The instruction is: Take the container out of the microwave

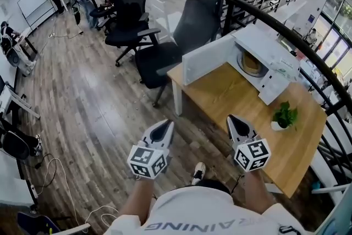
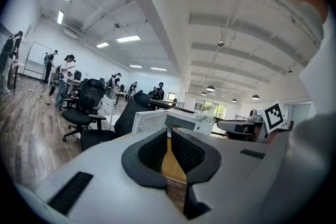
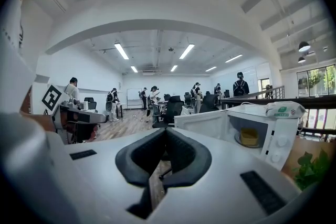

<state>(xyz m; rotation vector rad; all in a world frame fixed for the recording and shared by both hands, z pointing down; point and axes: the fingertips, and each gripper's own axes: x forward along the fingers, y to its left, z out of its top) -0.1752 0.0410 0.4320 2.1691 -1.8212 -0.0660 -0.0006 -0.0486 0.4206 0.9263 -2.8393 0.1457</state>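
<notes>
A white microwave (image 1: 269,52) stands at the far side of a wooden table (image 1: 225,96) with its door (image 1: 206,60) swung open to the left. Inside sits a yellow container (image 1: 252,65), which the right gripper view shows on the turntable (image 3: 249,136). Both grippers are held in the air short of the table's near edge, well away from the microwave. The left gripper (image 1: 163,125) is shut and holds nothing. The right gripper (image 1: 235,118) is also shut and empty. In the left gripper view the microwave (image 2: 184,122) lies straight ahead, beyond the shut left gripper (image 2: 169,132).
A small potted plant (image 1: 285,116) stands on the table to the right of the microwave. A black office chair (image 1: 187,36) is pushed against the table's far left corner. A dark railing (image 1: 286,30) curves behind the table. Several people work at desks far off.
</notes>
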